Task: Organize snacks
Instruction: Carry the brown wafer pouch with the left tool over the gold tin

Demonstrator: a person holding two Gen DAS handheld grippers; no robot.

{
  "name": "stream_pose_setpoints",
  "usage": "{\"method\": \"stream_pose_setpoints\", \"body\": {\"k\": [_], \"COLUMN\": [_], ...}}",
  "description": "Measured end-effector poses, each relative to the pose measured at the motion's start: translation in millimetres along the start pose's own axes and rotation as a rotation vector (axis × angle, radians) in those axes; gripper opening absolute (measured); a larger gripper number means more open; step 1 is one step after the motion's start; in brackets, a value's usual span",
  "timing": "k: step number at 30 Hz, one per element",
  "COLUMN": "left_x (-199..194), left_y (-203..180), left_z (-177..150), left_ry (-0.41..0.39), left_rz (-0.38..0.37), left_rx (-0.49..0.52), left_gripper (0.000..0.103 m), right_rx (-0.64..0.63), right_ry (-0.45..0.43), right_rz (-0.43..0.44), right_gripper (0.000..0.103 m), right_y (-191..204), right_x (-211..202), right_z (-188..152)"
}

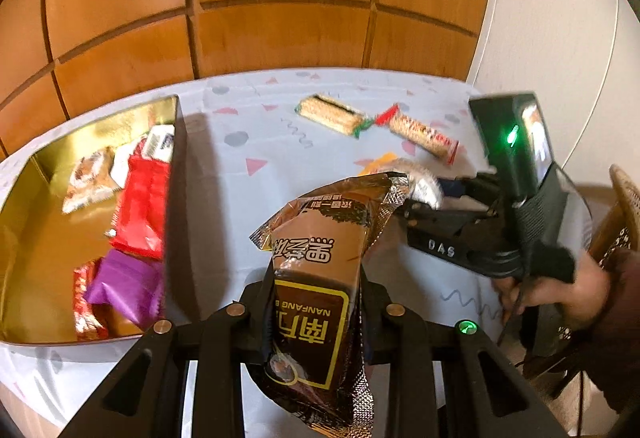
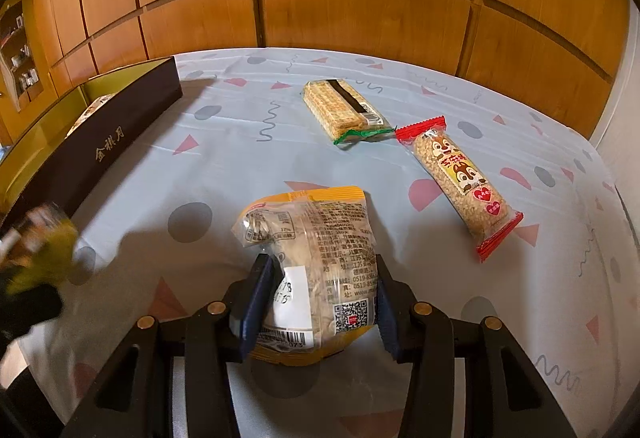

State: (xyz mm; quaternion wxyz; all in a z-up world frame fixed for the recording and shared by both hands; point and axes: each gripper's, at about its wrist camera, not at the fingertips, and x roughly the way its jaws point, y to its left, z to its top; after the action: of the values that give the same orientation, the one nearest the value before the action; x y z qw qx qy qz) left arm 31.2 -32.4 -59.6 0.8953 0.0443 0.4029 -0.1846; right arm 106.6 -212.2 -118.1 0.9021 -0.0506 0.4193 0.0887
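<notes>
My left gripper is shut on a brown foil snack pack and holds it above the table, right of the gold-lined box. The box holds several wrapped snacks, red and purple among them. My right gripper is shut on a clear-and-yellow snack bag just above the tablecloth; it also shows in the left wrist view. Two cereal bars lie farther back: a green-ended one and a red-ended one.
The box's dark outer wall stands at the left of the right wrist view. The table has a pale patterned cloth. Wooden panelled wall behind. A wicker chair stands at the table's right edge.
</notes>
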Motion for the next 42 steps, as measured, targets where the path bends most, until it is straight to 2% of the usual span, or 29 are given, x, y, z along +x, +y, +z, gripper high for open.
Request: {"method": "stream_pose_setpoints", "body": {"k": [6, 15, 19, 23, 27, 30, 33, 37, 42], "left_x": [-20, -39, -51, -62, -63, -57, -48, -29, 7], "left_y": [8, 29, 55, 95, 136, 172, 191, 215, 227], "left_z": [8, 12, 18, 21, 18, 18, 22, 29, 40], "left_ry": [-0.042, -0.061, -0.076, -0.083, -0.053, 0.012, 0.064, 0.133, 0.222], "left_rz": [0.000, 0.011, 0.028, 0.091, 0.162, 0.166, 0.206, 0.184, 0.173], "left_rx": [-0.025, -0.083, -0.153, -0.238, -0.328, -0.416, -0.424, -0.468, -0.466], "left_gripper": [0.031, 0.031, 0.031, 0.031, 0.031, 0.031, 0.031, 0.031, 0.031], "right_rx": [-0.002, -0.001, -0.003, -0.002, 0.000, 0.000, 0.008, 0.011, 0.015], "right_ry": [-0.002, -0.002, -0.003, -0.003, -0.005, -0.006, -0.007, -0.010, -0.013], "right_rz": [-0.004, -0.002, -0.004, -0.002, 0.001, -0.001, 0.007, 0.008, 0.011], "right_gripper": [0.049, 0.049, 0.049, 0.049, 0.049, 0.049, 0.049, 0.049, 0.049], "right_y": [1, -1, 0, -1, -1, 0, -1, -1, -1], "right_x": [0, 0, 0, 0, 0, -1, -1, -1, -1], "right_z": [0, 0, 0, 0, 0, 0, 0, 0, 0]}}
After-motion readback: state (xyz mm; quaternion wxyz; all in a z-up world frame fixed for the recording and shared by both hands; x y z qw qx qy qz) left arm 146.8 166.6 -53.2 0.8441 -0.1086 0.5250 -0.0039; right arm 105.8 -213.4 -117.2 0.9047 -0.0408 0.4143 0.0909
